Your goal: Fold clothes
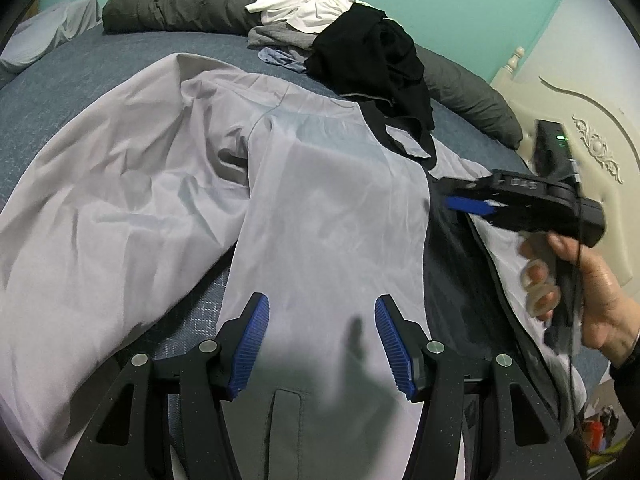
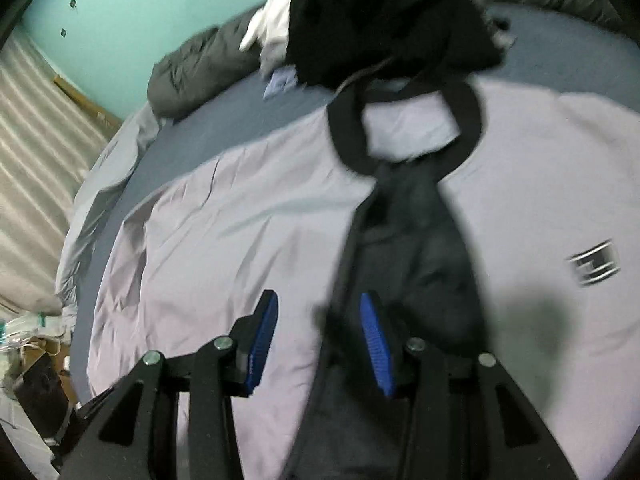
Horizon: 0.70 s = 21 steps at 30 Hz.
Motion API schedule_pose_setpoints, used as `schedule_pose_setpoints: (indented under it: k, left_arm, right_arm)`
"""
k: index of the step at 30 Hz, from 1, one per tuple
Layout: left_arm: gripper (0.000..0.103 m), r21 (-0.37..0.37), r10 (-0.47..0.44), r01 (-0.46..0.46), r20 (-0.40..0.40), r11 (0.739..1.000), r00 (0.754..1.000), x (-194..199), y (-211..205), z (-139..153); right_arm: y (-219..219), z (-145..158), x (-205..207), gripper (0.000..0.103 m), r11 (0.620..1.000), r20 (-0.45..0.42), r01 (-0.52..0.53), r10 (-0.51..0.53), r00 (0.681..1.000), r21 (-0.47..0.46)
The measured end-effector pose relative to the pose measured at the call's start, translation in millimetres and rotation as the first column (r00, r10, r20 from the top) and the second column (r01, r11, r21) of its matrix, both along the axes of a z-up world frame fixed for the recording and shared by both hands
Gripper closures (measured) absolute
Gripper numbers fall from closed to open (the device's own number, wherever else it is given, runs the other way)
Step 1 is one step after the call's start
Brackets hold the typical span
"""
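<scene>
A pale lilac-grey thin-fabric jacket with a black collar and dark lining point(image 1: 332, 208) is found spread front-up on the blue-sheeted bed point(image 1: 80, 92). Its long axis is seen to run from the hem, nearest both claws, away to the collar at the far side. In the left wrist view one front panel is shown already folded in over the body, and the left claw point(image 1: 322, 344) is held directly above the lower part of that panel. Its jaws stand apart with nothing between them: released.

The right claw point(image 2: 318, 344) is positioned over the open front, straddling the dark zip edge where the lilac panel meets the exposed lining. Its jaws are parted and nothing is seen pinched, so it is judged released; the view is blurred, and contact with the cloth cannot be told. The person's hand point(image 1: 592, 288) is seen on its grip.

The unfolded panel bearing a small dark chest logo point(image 2: 594, 266) lies to the right of that claw, so the right claw is judged the nearer for it.

The fabric appears light, creased and slippery. A heap of black, white and grey garments point(image 1: 360, 40) lies just beyond the collar
</scene>
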State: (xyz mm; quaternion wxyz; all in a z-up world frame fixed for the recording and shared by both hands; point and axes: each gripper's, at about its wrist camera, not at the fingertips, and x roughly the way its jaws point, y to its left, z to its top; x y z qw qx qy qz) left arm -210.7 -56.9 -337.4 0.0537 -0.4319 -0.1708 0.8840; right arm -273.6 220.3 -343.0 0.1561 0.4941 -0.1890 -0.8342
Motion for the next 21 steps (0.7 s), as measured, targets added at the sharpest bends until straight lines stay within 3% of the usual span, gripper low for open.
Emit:
schedule_pose_setpoints:
  k: [5,7,10,11,16,21]
  left_arm:
    - [0.043,0.006,0.005,-0.005,-0.001,1.0,1.0,0.7,-3.6,0.3]
    - [0.043,0.007,0.006,-0.006,-0.001,1.0,1.0,0.7,-4.4,0.3]
    - [0.043,0.008,0.006,-0.006,-0.002,1.0,1.0,0.8,-5.0,0.6]
    - [0.043,0.009,0.007,-0.007,-0.002,1.0,1.0,0.8,-5.3,0.7]
    - [0.043,0.01,0.0,0.0,-0.003,1.0,1.0,0.5,-4.7,2.3]
    - [0.043,0.017,-0.017,0.017,-0.005,1.0,1.0,0.8,-3.5,3.9]
  right_arm:
    - [-9.2,-24.0,-3.8,0.06,0.998,0.079,0.045,-0.041,0.996,-0.051]
    - [-8.0,-23.4,-1.1,0.085,0.998,0.074,0.053,-0.05,0.996,-0.044]
    - [-5.2,-16.0,0.8,0.089,0.998,0.038,0.036,-0.034,0.999,-0.044]
    - [-3.5,-12.6,1.1,0.095,0.999,0.025,0.031,-0.03,0.999,-0.04]
    - [16.6,11.6,-6.4,0.096,0.996,-0.018,0.074,-0.073,0.997,0.05]
    - [40.2,13.5,-35.6,0.096,0.975,0.055,0.103,-0.116,0.992,0.196]
